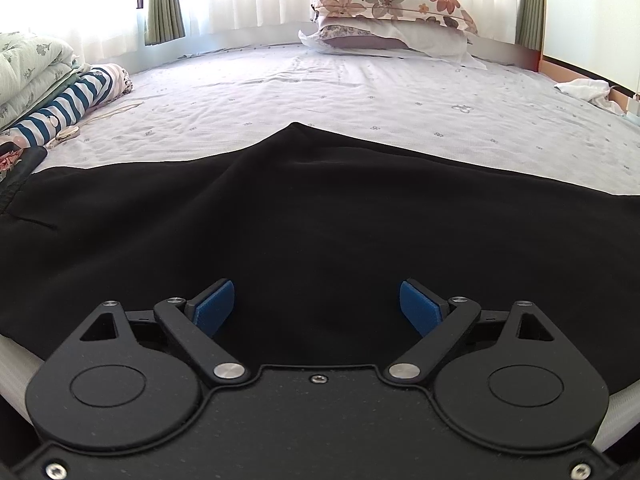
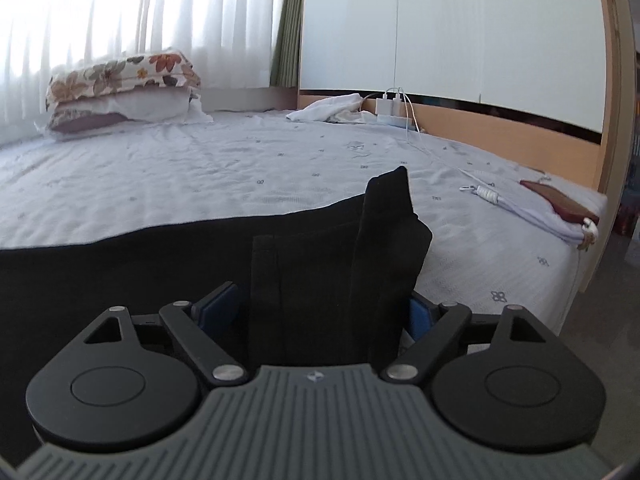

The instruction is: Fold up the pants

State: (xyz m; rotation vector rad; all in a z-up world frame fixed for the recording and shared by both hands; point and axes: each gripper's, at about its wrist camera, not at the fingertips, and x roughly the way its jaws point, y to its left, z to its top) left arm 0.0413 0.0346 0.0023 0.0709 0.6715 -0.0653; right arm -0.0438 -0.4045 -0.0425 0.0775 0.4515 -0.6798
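Black pants [image 1: 320,216] lie spread across the near part of the bed. My left gripper [image 1: 317,308] is open, its blue pads wide apart just above the cloth near the bed's front edge, holding nothing. In the right wrist view the pants [image 2: 160,264] stretch to the left, and their leg end [image 2: 384,240] stands bunched up between the fingers of my right gripper [image 2: 320,312]. The right jaws are wide apart with the cloth between them, not pinched.
The bed sheet [image 1: 320,92] is pale with small prints. Stacked floral pillows [image 1: 392,20] sit at the far end. Folded bedding and striped clothes [image 1: 60,100] lie at the left. A white cloth [image 2: 332,110], chargers with cables [image 2: 390,110] and a phone [image 2: 560,204] lie at the right.
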